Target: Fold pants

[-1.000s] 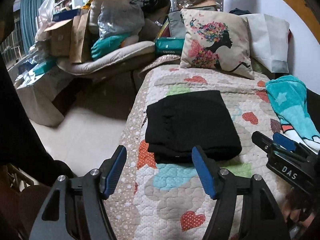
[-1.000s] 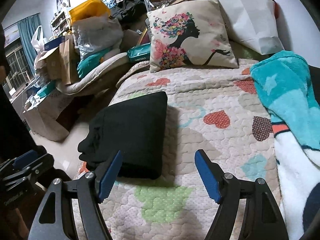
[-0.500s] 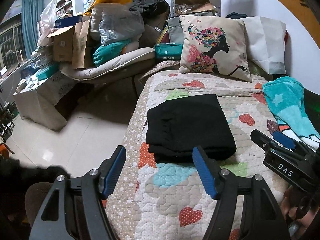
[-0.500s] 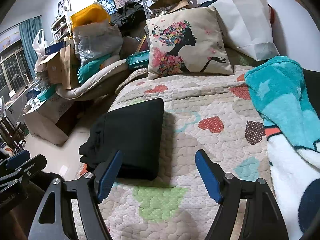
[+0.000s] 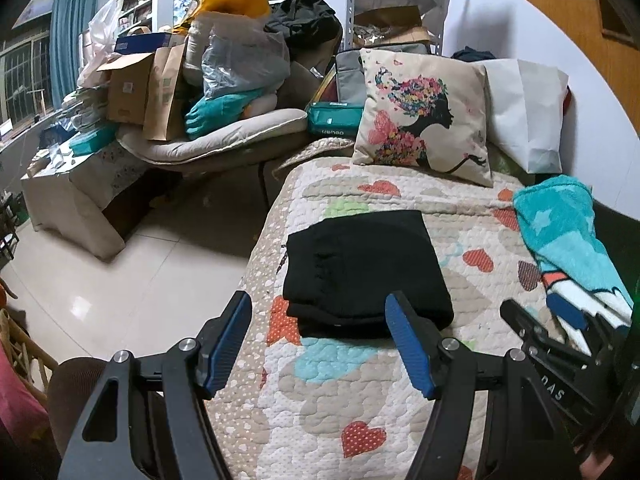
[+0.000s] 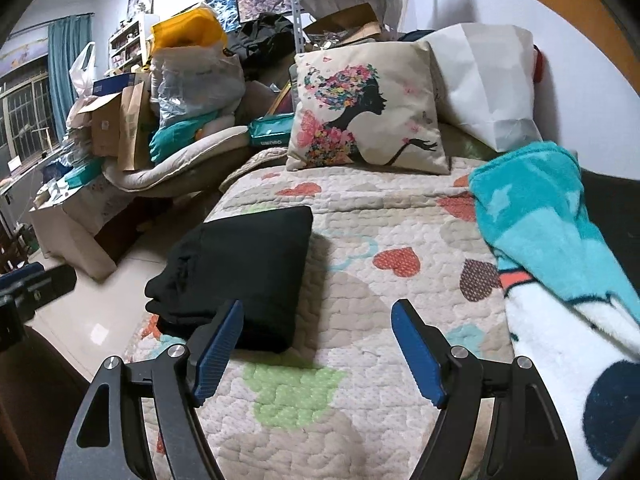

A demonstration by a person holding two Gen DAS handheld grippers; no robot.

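The pants (image 5: 364, 272) lie folded in a compact stack near the bed's (image 5: 400, 420) left edge. Left claw (image 5: 320, 344) and right claw (image 6: 316, 348) hang apart, empty. Risk: a nudge could slide the stack off onto the floor.

White lettering reading "DAS" is legible on the black body of the right gripper (image 5: 560, 390) in the left wrist view, while the white print on the teal rectangular pouch (image 5: 335, 119) remains unreadable.
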